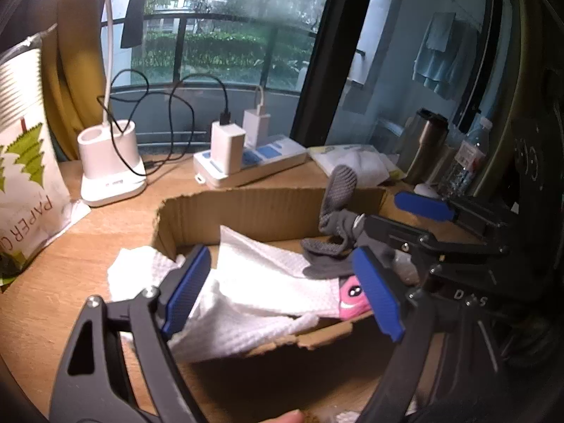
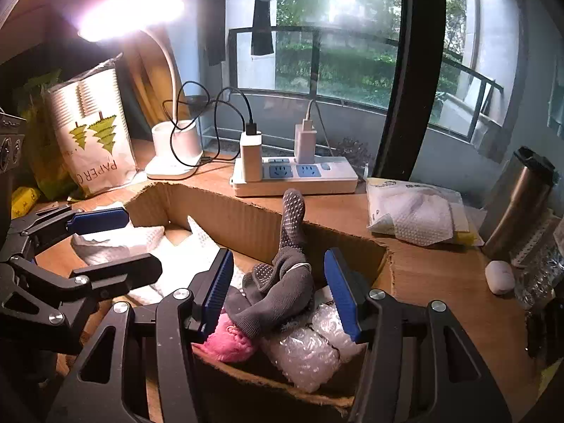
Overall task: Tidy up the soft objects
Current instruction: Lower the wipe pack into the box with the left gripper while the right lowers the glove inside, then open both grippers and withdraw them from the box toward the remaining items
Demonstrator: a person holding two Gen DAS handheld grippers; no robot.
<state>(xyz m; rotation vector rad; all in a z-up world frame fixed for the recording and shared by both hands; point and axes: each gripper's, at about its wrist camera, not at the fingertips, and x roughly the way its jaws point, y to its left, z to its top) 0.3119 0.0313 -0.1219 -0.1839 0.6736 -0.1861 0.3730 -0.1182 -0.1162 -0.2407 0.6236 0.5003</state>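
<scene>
Grey socks [image 2: 282, 292] sit loose between the released right gripper [image 2: 282, 290], the toe draped over the cardboard box [image 2: 218, 211] wall, so withdrawing could snag it.

Wooden desk [image 2: 440, 275] with cardboard box [image 2: 225, 218], power strip [image 2: 317, 179], lamp base [image 2: 172, 162], paper bag [image 2: 91, 141].

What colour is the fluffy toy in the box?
Pink toy, clearest in the right wrist view.
</scene>
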